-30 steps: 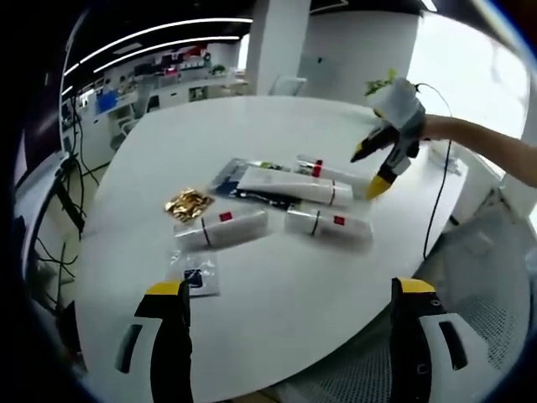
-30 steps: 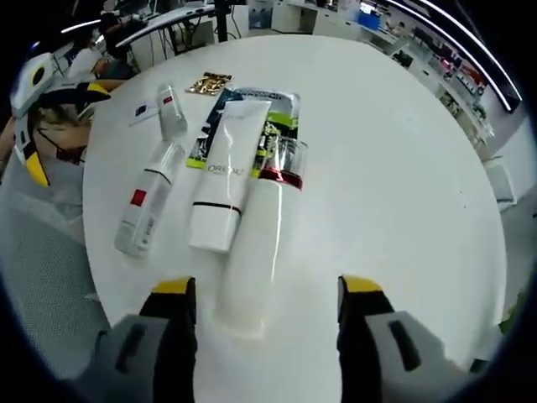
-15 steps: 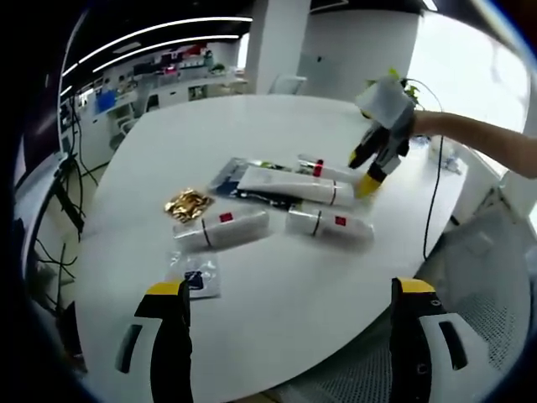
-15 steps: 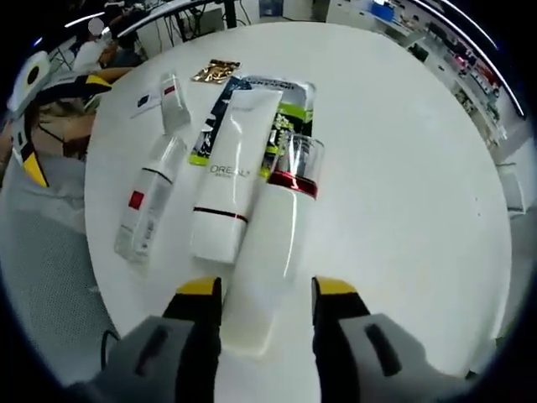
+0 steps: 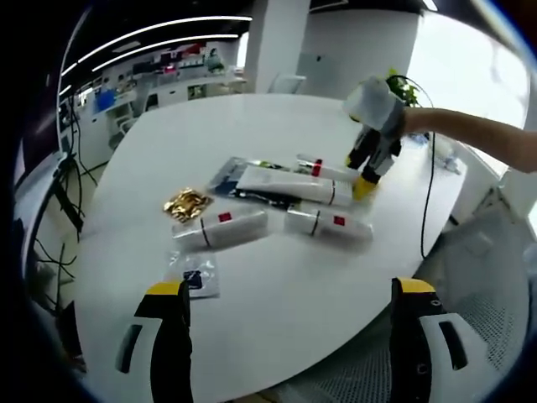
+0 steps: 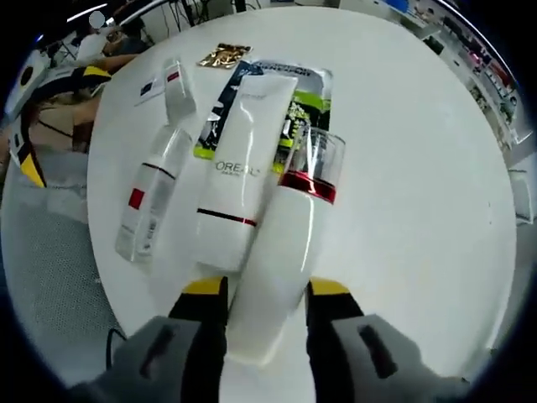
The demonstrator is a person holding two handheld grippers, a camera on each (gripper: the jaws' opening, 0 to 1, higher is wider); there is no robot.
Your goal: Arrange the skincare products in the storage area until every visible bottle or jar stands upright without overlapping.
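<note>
Right gripper view: right gripper [image 6: 258, 290] jaws clamp the lying white bottle's [image 6: 281, 260] base.
Long axis runs straight ahead along the jaws; left gripper [image 5: 289, 290] wide, well apart.

round white table [image 5: 277, 294] in an office with ceiling light strips [image 5: 159, 42].

In the right gripper view we see the tall bottle [image 6: 285, 252] lying on the surface [image 6: 419, 168], its base between the jaws of the right gripper [image 6: 256, 290], cap end pointing away. Touching its left side lies the tube [image 6: 239, 180], resting partly on the flat sachet pack [image 6: 289, 105]. Left of the tube lie two smaller bottles, one nearer [image 6: 147, 206], one farther [image 6: 176, 96], end to end. Beyond them sit a foil packet [image 6: 222, 56] and a small sachet [image 6: 149, 88]. In the left gripper view we see the left gripper [image 5: 289, 294] near the surface edge, well apart from the items.
</note>
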